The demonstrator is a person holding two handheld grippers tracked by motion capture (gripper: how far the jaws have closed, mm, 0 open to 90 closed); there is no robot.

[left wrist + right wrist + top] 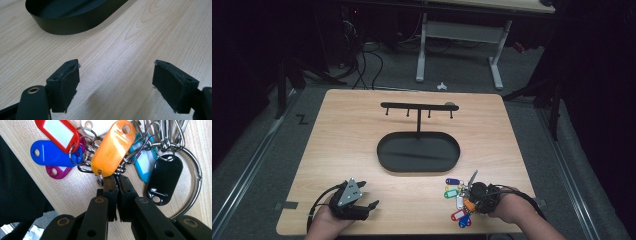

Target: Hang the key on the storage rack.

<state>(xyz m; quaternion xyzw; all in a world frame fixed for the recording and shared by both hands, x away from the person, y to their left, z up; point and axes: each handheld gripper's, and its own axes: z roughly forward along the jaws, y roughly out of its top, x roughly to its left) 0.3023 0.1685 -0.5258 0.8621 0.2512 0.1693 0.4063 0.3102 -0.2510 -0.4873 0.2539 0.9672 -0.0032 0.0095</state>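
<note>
1. Nearest me, my right gripper (pixel 116 182) sits at the table's near edge, well to the near right of the black oval metal tray (pixel 418 167). Its jaws are pressed together just under the orange plastic key tag (pixel 113 147); whether they pinch a ring of the bunch I cannot tell.
2. That tag belongs to a bunch of coloured plastic key tags on steel rings (pixel 460 201) — red, blue, purple, teal, black and white among them — lying flat on the light wooden table (pixel 342 125), near the tray's near right end but apart from it.
3. My left gripper (pixel 364 206) rests near the front edge, to the near left of the tray, with its jaws wide apart and bare wood between them.
4. Beyond lies the tray, with nothing in it that I can see.
5. From the tray rises a black metal T-shaped stand with small hooks (pixel 418 106) — every hook is bare.
6. I judge the work barely begun: the bunch is not yet lifted, and carrying it to a hook or the tray remains.
</note>
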